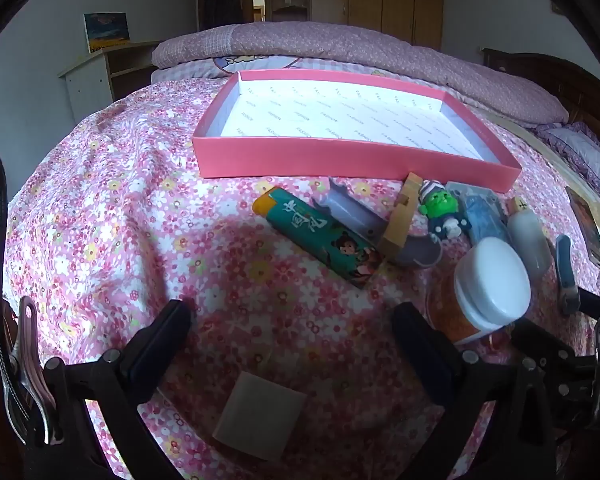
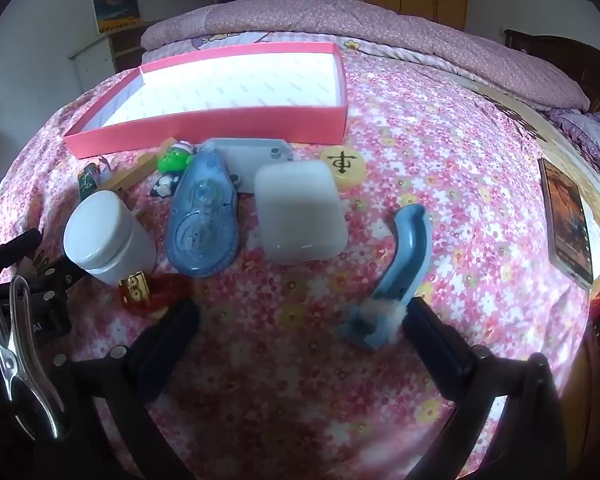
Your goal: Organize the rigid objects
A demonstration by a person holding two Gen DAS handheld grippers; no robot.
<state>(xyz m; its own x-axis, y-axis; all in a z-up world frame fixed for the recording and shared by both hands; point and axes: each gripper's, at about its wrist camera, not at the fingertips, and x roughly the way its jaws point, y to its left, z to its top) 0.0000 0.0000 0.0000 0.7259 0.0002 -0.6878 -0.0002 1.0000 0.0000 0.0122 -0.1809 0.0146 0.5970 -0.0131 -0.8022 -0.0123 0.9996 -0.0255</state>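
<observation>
Bed with pink floral sheet carries everything. Pink box, shallow, white printed lining, sits toward the far side; nothing inside it. Objects lie in a loose row just in front of its near wall. Left to right in the left wrist view: teal lighter lying on its side, grey curved piece behind it, wooden block leaning across that, green-headed figurine. White-capped jar stands closest to the left gripper's right finger. Tan flat square lies on the sheet under the left gripper, between its fingers; fingers spread wide, holding nothing. Right wrist view: blue tape dispenser lying flat, white rounded case just beside it, grey plate behind both, yellow disc with a dark character near the box corner. Blue handled tool lies just beside the right-hand finger of the right gripper; contact cannot be told. Right fingers wide apart, nothing held. Dark book well off to the right.
</observation>
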